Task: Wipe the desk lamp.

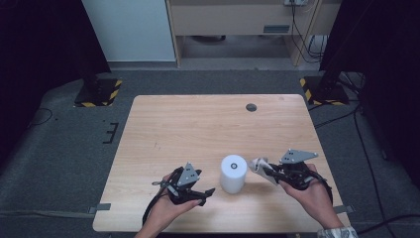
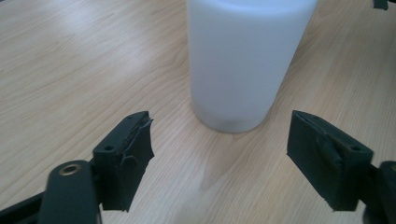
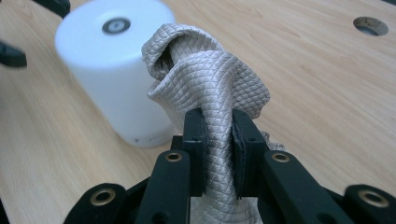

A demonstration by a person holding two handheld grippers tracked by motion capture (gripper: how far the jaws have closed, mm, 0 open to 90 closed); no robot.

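Observation:
A white cylinder (image 1: 233,173) with a small dark ring on its top stands upright on the wooden table (image 1: 198,124), near the front edge. In the high view my left gripper (image 1: 198,194) sits just left of it, jaws spread wide. The left gripper view has the cylinder (image 2: 243,60) close ahead of the two pads (image 2: 128,154), not between them. My right gripper (image 3: 218,140) is shut on a bunched grey cloth (image 3: 210,88) with a diamond weave. That cloth (image 1: 259,164) hangs in the air just right of the cylinder (image 3: 112,70).
A round cable hole (image 1: 251,107) sits in the table's far right part. Beyond the table are grey carpet, two black stand bases with yellow-black tape (image 1: 99,93), and a wooden desk frame. Cables trail on the floor at right.

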